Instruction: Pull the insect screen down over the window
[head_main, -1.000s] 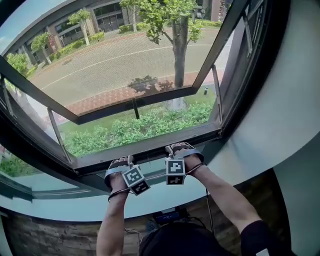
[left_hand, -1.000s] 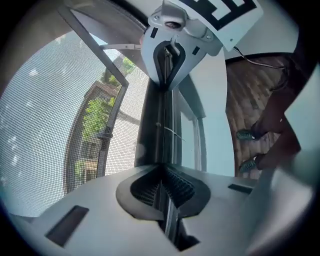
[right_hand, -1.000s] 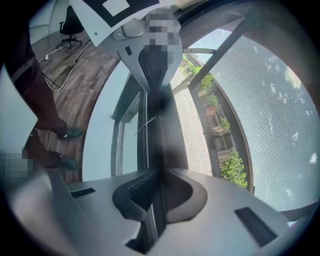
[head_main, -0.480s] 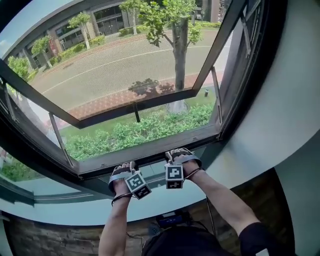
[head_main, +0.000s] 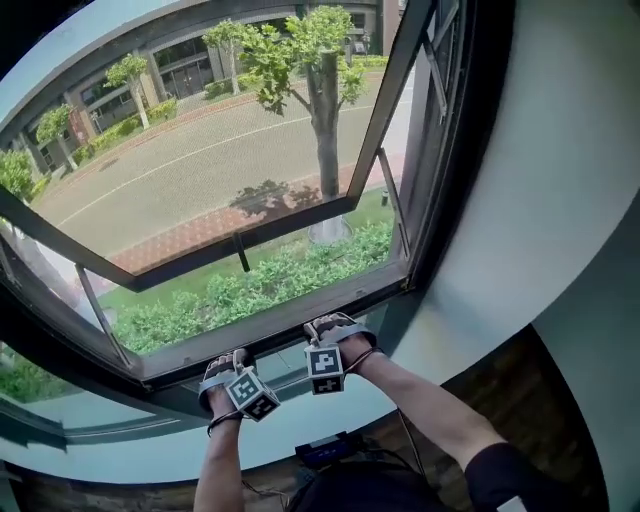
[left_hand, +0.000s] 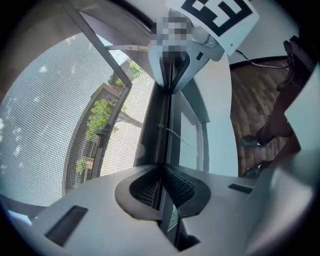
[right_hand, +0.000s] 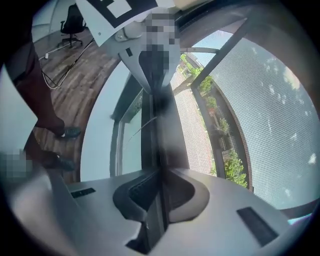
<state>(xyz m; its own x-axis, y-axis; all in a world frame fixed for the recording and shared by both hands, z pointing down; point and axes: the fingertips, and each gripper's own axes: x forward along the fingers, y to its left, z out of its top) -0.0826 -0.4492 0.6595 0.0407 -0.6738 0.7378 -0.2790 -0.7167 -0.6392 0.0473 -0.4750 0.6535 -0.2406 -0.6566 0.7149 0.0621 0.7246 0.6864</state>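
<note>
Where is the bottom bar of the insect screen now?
The bottom bar runs low across the head view, just above the window sill, with the left tongs and right tongs clamped on it.

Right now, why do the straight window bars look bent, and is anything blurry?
Head view: the wide lens bows the window frame; hard sunlight, the tree casts a crisp shadow. Left gripper view: fisheye, dark corners, mesh sharp. Right gripper view: the screen bar smears soft beyond the jaws.
</note>
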